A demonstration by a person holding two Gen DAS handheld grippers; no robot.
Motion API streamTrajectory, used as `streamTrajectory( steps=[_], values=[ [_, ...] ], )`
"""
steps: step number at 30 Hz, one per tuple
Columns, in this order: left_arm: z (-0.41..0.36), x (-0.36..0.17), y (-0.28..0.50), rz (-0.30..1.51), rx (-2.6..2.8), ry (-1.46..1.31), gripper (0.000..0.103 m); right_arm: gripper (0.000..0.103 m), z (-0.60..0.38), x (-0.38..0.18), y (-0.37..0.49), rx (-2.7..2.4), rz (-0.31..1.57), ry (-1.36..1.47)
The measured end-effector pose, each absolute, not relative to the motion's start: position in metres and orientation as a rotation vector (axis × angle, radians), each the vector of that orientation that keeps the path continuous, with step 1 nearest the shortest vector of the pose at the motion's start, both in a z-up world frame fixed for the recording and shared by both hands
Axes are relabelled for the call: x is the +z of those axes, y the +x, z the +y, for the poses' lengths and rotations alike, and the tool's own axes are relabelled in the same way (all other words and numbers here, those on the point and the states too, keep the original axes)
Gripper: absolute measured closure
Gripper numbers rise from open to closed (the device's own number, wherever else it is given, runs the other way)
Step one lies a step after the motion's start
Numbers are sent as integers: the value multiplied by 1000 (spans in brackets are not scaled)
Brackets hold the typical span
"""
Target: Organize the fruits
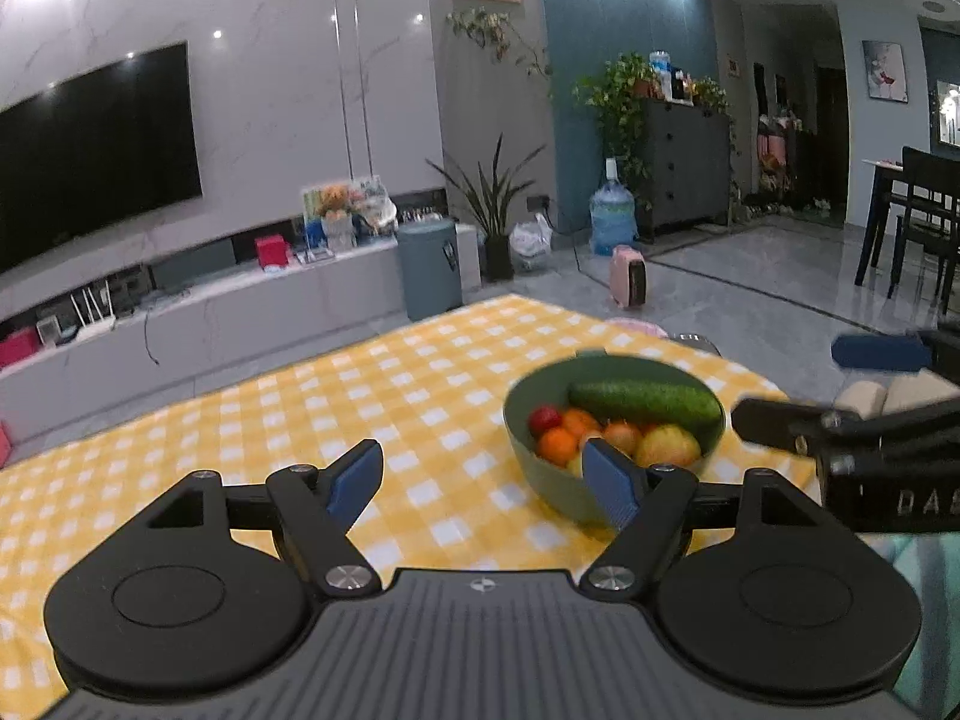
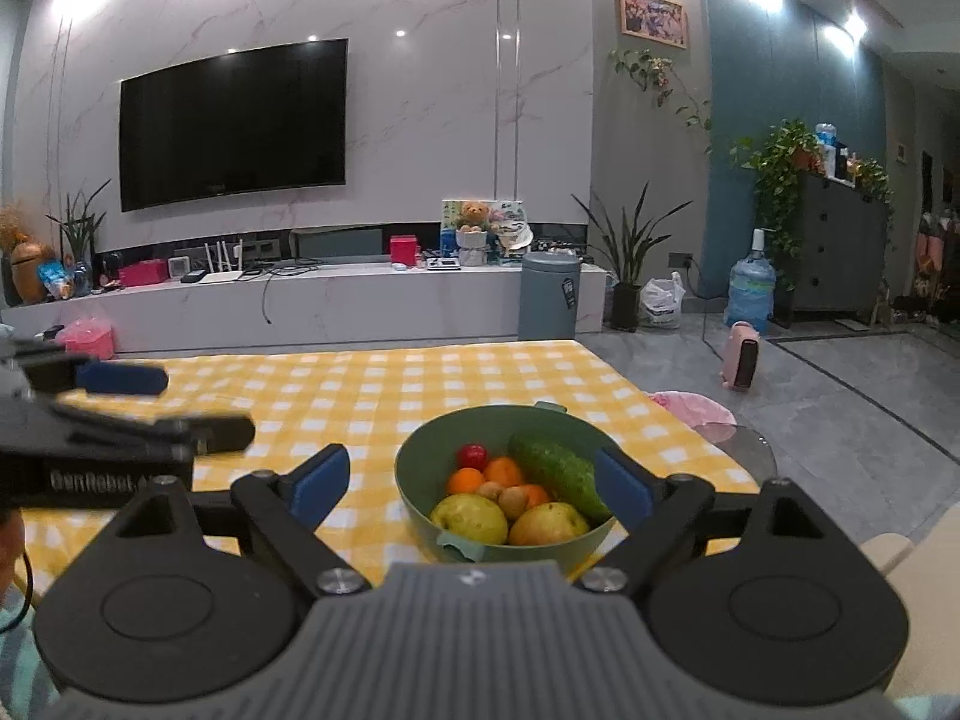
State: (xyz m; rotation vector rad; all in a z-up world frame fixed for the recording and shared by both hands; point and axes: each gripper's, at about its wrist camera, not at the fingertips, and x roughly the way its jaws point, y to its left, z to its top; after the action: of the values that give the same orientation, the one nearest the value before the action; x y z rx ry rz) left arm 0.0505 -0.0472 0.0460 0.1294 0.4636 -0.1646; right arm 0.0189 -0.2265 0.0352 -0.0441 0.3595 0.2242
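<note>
Yellow-and-white checked cloth (image 2: 420, 384) is spread over the table in a lit living room, backed by a wall-mounted television (image 2: 233, 123) and a long low cabinet (image 2: 312, 300); a green bowl (image 2: 420, 474) is set on the cloth toward the table's 3 o'clock edge. Within the bowl, a cucumber (image 2: 561, 474) is laid along the 2 o'clock side; a small red fruit (image 2: 473, 455) is seen at 11 o'clock, two oranges (image 2: 486, 476) just beside it, and two yellow-green fruits (image 2: 510, 521) are piled at the near rim with small brown ones between. The right gripper (image 2: 474, 483) is held just short of the bowl with its blue pads spread wide to either side of it, nothing grasped. The left gripper (image 1: 483, 477) is held above the cloth at the bowl's 9 o'clock, jaws likewise wide apart and empty, its right pad (image 1: 609, 483) seen in front of the bowl's near wall (image 1: 558, 495); whether contact is made cannot be told.
</note>
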Motion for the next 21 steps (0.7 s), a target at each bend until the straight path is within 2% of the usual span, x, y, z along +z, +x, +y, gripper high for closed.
streamTrajectory(
  steps=[7, 10, 15, 21],
  values=[
    [-44, 25, 54, 523, -120, 92, 14, 15, -226, 15, 27, 179, 370, -51],
    [-46, 12, 60, 561, -93, 74, 14, 9, -226, 2, 36, 204, 406, -67],
    [-54, -6, 67, 622, -84, 67, 14, 9, -229, -25, 49, 201, 456, -125],
    [-63, -15, 67, 660, -87, 71, 14, 9, -247, -32, 63, 226, 491, -18]
  ],
)
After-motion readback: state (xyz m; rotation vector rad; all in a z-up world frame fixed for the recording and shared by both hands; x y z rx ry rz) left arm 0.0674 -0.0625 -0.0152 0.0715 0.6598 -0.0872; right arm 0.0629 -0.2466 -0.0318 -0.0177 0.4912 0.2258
